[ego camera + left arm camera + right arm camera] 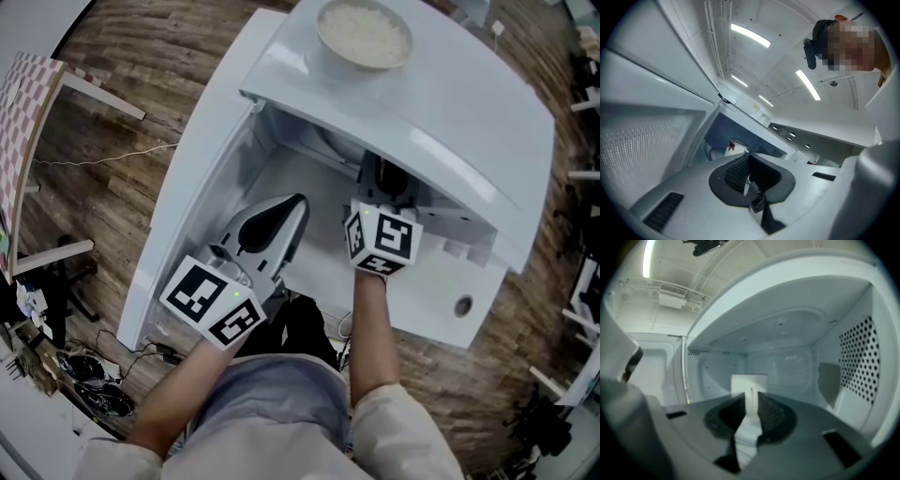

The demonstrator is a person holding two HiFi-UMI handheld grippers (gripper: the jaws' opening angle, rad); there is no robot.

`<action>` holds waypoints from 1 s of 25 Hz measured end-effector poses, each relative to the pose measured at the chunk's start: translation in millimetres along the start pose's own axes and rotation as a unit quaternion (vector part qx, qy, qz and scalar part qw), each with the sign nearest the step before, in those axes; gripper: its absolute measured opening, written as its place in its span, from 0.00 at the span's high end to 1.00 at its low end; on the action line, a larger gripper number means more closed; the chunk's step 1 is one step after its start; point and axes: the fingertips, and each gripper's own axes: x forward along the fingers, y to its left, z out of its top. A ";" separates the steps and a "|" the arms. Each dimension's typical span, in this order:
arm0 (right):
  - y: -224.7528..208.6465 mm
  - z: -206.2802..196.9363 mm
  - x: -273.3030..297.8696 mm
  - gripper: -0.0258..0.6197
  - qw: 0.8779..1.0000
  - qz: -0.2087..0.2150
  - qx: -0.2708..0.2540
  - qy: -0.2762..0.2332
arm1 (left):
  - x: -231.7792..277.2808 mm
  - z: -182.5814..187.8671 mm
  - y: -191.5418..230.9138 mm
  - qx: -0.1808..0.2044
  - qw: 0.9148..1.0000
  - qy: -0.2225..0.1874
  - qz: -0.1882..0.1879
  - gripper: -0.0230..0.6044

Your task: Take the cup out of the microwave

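Observation:
A white cup (749, 382) stands inside the white microwave (450, 122). My right gripper (751, 417) reaches into the cavity and is shut on the cup's thin white handle (751, 404), which runs upright between the dark pads. From overhead the right gripper (384, 183) goes in under the microwave's top, its tips hidden. The left gripper (281, 220) hangs in front of the opening beside the open door (202, 178), apart from it. In the left gripper view its jaws (749, 180) look shut with nothing held, and the cup (723, 149), with a red mark, shows beyond them.
A bowl (364, 33) of pale grains sits on top of the microwave. The door's mesh window (642, 145) is close on the left gripper's left. The perforated cavity wall (858, 357) stands to the right of the right gripper. Cables (89, 375) lie on the wooden floor.

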 end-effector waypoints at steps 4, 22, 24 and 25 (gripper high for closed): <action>1.4 0.4 -2.7 0.85 1.000 0.005 0.001 0.000 | 0.4 0.0 -1.6 0.000 1.000 -0.001 0.000 0.95; -2.3 1.5 -26.5 0.85 1.000 0.020 0.017 -0.003 | 4.3 0.5 -7.6 -0.001 1.000 -0.003 0.001 0.95; -2.6 1.0 -29.2 0.85 1.000 0.023 0.018 -0.002 | 4.2 -0.2 -7.9 -0.003 1.000 -0.002 0.001 0.95; -2.5 1.1 -30.5 0.85 1.000 0.024 0.018 -0.002 | 4.1 -0.2 -8.4 -0.003 1.000 -0.002 0.002 0.95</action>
